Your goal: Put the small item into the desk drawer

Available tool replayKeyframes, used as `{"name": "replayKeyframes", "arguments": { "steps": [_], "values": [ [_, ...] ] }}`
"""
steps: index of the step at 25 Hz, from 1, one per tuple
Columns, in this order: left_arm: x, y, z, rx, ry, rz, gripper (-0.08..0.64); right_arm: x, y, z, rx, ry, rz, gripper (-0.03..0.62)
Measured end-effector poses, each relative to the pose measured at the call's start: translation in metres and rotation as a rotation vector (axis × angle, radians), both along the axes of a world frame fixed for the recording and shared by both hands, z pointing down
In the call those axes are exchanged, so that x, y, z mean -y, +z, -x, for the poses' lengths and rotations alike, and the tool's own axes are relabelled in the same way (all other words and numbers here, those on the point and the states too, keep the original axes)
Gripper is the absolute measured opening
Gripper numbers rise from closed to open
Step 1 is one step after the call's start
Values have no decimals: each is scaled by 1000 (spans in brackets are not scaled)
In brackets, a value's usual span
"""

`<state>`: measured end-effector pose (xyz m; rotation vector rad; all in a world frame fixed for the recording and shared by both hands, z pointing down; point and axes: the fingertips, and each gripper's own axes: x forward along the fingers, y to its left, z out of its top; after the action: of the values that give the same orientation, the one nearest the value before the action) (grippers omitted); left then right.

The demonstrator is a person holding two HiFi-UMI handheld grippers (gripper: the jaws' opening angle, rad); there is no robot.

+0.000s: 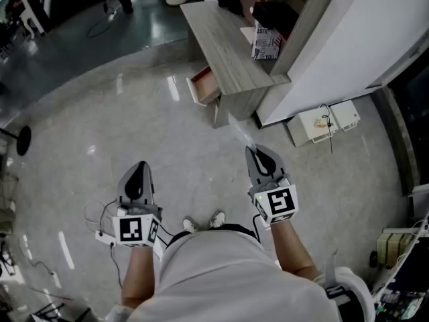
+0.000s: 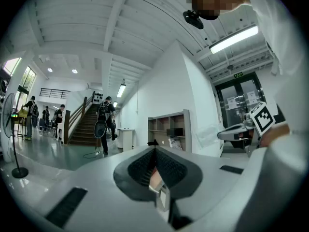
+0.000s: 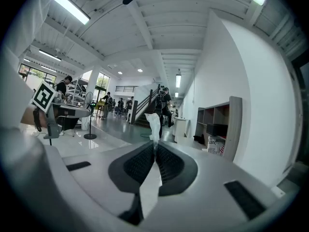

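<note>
The small item (image 1: 241,131) is a thin, pale, see-through strip. It sticks out forward from my right gripper (image 1: 257,154), which is shut on it. In the right gripper view the strip (image 3: 154,123) rises above the closed pads and trails back between them. My left gripper (image 1: 139,168) hangs beside it at the same height, shut, with nothing at its tips (image 2: 154,150). Ahead stands the grey wooden desk (image 1: 224,49), its drawer (image 1: 204,86) pulled open toward the left. Both grippers are well short of the desk, above the floor.
A shelf unit (image 1: 305,19) on the desk holds a patterned box (image 1: 265,43) and dark things. White boxes (image 1: 323,122) sit on the floor by the white wall. Cables (image 1: 100,213) trail near my feet. A fan stand (image 1: 23,140) is at the left. People walk by a far staircase (image 2: 87,124).
</note>
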<state>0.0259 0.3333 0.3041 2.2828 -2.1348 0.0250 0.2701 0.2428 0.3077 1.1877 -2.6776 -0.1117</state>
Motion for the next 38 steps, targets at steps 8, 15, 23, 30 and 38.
{"name": "replayKeyframes", "arguments": {
  "steps": [8,15,23,30,38],
  "values": [
    [-6,6,-2,-10,-19,14,18,-10,6,1,-1,-33,5,29],
    [-15,18,-21,-6,-53,55,18,-14,21,-7,31,-103,49,29],
    [-11,28,-36,20,-76,78,18,-3,44,-18,34,-129,88,29],
    [41,44,-30,1,-34,83,18,30,60,-13,4,-103,128,29],
    [132,63,27,-34,-8,102,18,118,62,49,-59,-83,115,29]
  ]
}}
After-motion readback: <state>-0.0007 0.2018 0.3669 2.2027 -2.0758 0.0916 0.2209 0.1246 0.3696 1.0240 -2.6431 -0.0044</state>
